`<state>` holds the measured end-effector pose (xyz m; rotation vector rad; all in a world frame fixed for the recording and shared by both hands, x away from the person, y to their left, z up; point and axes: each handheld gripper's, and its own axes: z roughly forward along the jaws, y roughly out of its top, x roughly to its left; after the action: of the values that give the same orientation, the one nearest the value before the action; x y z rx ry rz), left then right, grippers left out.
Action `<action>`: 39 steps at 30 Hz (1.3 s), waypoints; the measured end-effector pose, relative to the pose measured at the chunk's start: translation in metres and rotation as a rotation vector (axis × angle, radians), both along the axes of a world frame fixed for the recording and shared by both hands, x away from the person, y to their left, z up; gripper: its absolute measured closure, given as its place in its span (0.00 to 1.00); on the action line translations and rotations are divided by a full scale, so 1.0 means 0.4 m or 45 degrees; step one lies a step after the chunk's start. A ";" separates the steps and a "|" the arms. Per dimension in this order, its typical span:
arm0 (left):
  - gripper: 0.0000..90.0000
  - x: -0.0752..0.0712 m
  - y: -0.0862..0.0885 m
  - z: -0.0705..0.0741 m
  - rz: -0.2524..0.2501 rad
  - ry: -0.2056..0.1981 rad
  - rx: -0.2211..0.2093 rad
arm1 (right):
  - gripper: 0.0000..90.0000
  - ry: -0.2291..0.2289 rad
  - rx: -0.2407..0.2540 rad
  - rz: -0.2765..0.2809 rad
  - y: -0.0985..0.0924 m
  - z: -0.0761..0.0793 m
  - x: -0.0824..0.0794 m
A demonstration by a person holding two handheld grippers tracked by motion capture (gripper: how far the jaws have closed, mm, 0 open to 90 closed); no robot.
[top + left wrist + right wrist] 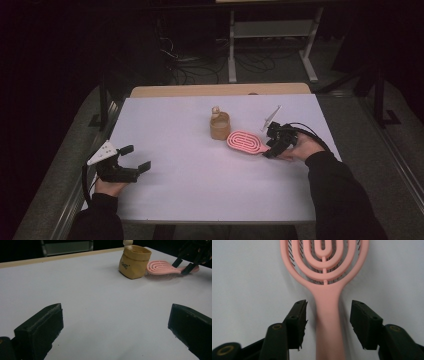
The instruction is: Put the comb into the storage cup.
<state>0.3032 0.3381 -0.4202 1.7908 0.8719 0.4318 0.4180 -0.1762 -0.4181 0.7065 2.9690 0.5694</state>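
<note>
Right now I have the right gripper (274,145) lined up along the handle of the pink hairbrush (245,141), which lies flat on the white table (200,180) toward its right edge, head pointing at the middle of the table and handle toward me. In the right gripper view the handle (327,322) runs straight between the two jaws with a gap on each side, so the pads are not pressing on it yet; I judge the straddle is set up for a pinch across the narrow handle rather than the wide slotted head. My right hand (302,149) lies low at the table's right edge, forearm coming in from the near right corner, gripper tipped down and pointing left.

Just beside the brush head, further toward the far edge, stands a small tan pouch (220,126) with a pale knob (215,110) sticking out of it.

My left gripper (134,159) waits near the left edge, jaws spread wide over bare table, holding nothing.
</note>
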 end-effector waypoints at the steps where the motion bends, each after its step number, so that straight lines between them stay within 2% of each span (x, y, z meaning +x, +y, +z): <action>1: 0.00 0.000 0.000 0.000 0.001 -0.001 0.000 | 0.53 0.000 0.000 0.000 0.000 0.000 0.000; 9: 0.00 -0.001 0.000 0.001 0.002 -0.003 -0.002 | 0.63 -0.009 -0.027 -0.004 0.012 -0.010 0.003; 16: 0.00 0.000 0.000 0.000 0.001 -0.001 0.002 | 0.74 0.010 0.004 0.001 0.018 -0.015 0.003; 21: 0.00 0.000 0.001 0.000 0.001 -0.001 0.001 | 0.75 0.009 0.011 0.004 0.014 -0.014 -0.002; 31: 0.00 0.001 -0.002 -0.002 0.001 0.007 0.003 | 0.76 0.044 0.055 0.003 0.001 -0.012 -0.020; 39: 0.00 0.001 -0.001 -0.002 0.002 0.008 0.001 | 0.76 0.022 0.074 0.005 -0.001 0.008 -0.035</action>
<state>0.3036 0.3376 -0.4210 1.7930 0.8775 0.4282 0.4040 -0.1764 -0.4148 0.7140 2.9816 0.6559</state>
